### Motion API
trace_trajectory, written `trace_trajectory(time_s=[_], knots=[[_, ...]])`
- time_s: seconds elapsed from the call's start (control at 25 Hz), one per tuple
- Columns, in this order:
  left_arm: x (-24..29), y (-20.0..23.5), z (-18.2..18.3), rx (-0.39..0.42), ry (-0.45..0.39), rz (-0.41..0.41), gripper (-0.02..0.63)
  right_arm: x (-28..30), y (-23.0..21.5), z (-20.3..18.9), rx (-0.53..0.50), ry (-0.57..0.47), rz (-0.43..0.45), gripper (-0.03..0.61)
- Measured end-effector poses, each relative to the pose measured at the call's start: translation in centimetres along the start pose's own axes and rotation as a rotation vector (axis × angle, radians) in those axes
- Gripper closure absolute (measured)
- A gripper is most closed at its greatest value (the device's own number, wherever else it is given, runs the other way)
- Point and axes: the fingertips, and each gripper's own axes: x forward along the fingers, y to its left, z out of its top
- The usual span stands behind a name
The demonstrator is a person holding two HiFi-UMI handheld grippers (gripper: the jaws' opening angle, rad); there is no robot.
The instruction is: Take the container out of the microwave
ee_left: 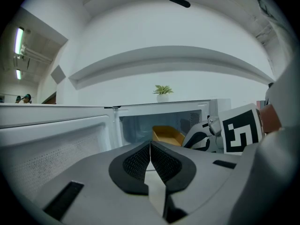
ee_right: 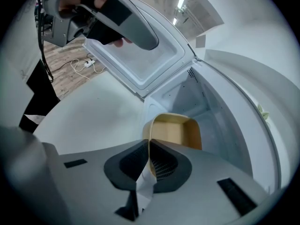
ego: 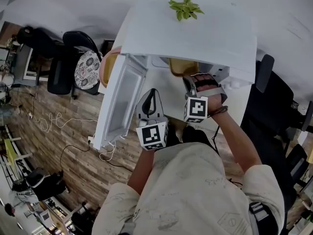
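The container (ego: 183,66) sits in the microwave (ego: 195,38) on the table (ego: 167,91). The door (ego: 122,102) stands open at left, and a plant (ego: 186,8) is on top.

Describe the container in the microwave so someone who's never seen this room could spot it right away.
Find the white microwave with the small plant on top and its door swung open. Inside sits the container: a tan, open-topped rectangular tub, the only coloured thing in the white cavity.
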Motion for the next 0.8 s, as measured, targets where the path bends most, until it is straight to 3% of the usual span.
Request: trace_trajectory(time_s=[0.24, 0.8], knots=[[-0.9, -0.1, -0.1, -0.017, 0.0, 0.046, 0.603, -0.9, 0.7, 0.1, 0.029, -0.038, 0.022, 0.552], [-3.1, 0.9, -1.0, -0.041, -0.027, 0.042, 0.603, -1.9, 2.4, 1.7, -0.002, -0.023, 0.038, 0.552]])
